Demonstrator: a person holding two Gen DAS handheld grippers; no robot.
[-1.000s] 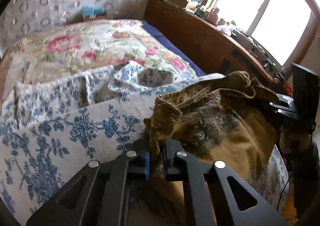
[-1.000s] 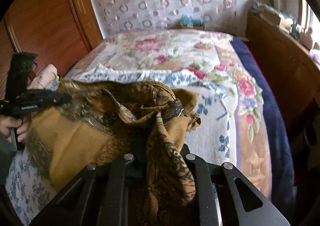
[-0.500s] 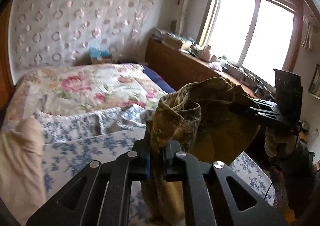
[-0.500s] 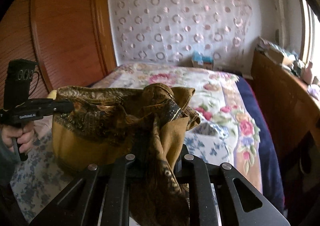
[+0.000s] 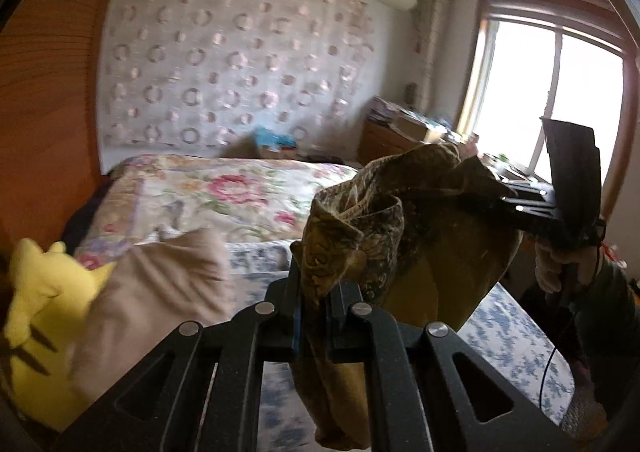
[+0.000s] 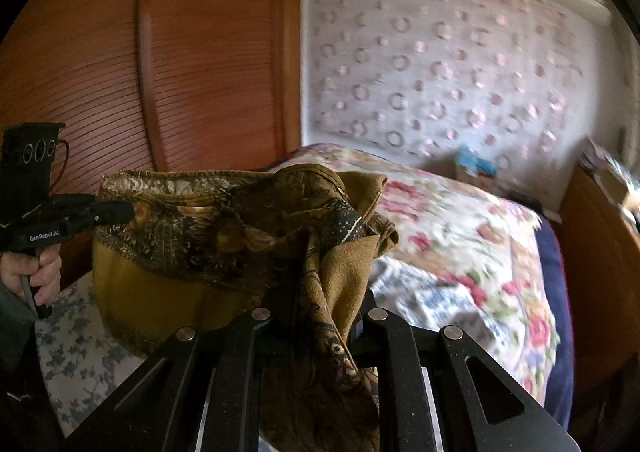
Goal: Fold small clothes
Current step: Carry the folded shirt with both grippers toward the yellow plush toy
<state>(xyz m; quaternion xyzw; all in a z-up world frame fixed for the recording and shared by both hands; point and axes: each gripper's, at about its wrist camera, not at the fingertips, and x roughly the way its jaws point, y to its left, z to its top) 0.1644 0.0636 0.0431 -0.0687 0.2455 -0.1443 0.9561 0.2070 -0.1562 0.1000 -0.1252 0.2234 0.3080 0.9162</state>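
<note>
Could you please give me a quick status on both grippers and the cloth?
Left gripper shut on brown patterned cloth. Right gripper shut on it too. Cloth hangs between them above bed. Nothing in the way.

Left wrist view: looks along your left gripper (image 5: 316, 326), close on the mustard patterned cloth (image 5: 448, 236), facing bed (image 5: 208, 192) and window (image 5: 560, 100) | Right wrist view: faces wardrobe (image 6: 180, 72) | Shared: cloth, bed, ring-patterned wall covering (image 6: 440, 64).

The left gripper (image 6: 120, 212) bears the white lettering "GenRobot.AI" on its black side.
</note>
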